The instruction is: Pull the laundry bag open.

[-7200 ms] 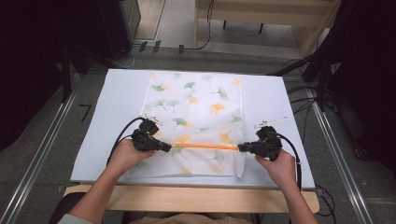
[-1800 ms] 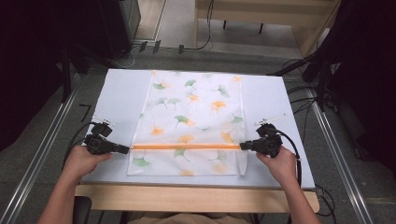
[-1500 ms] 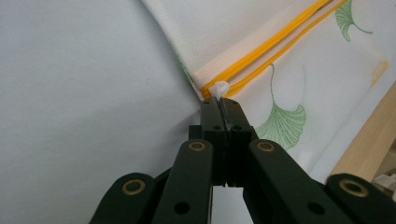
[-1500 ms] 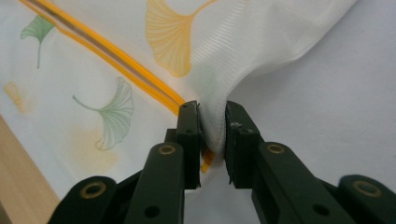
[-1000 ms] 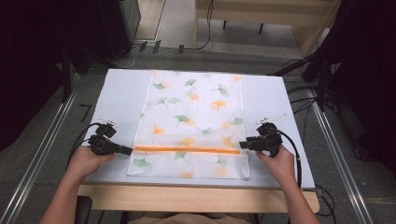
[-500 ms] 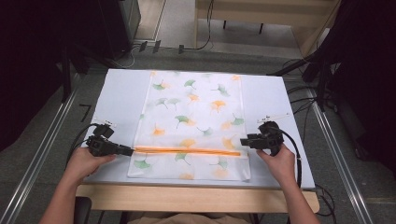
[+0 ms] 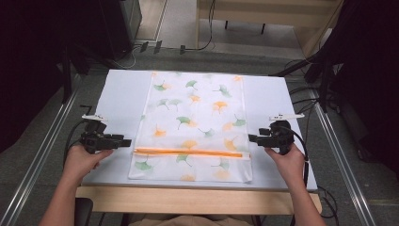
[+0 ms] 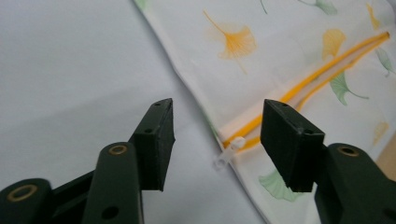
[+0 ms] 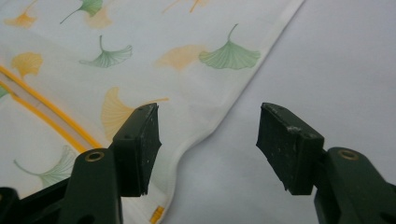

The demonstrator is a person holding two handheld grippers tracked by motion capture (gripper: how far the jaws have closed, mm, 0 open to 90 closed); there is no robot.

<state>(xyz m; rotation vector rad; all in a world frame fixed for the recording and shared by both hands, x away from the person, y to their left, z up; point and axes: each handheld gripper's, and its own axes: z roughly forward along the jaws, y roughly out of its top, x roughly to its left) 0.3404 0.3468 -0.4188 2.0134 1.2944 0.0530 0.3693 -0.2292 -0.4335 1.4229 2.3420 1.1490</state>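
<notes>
A white cloth bag (image 7: pixel 197 117) printed with green and orange ginkgo leaves lies flat on the table. An orange zipper (image 7: pixel 188 152) crosses it near the front. My left gripper (image 7: pixel 127 141) is just off the bag's left edge. Its jaws have just been opening, and the white zipper pull (image 8: pixel 229 154) lies on the table between them, untouched. My right gripper (image 7: pixel 251 138) is at the bag's right edge. Its jaws have also just been opening and straddle the cloth's edge (image 9: pixel 219 116) without pressing it.
A pale blue mat (image 7: pixel 122 94) covers the table, with a wooden front edge (image 7: pixel 188 200). Metal rails (image 7: pixel 42 155) run along the floor on both sides. Cables (image 7: pixel 306 89) and dark equipment stand at the back and right.
The left gripper has let go of the zipper pull and opened. The right gripper has opened wider off the cloth's right edge. Both hands have stayed where they were.
</notes>
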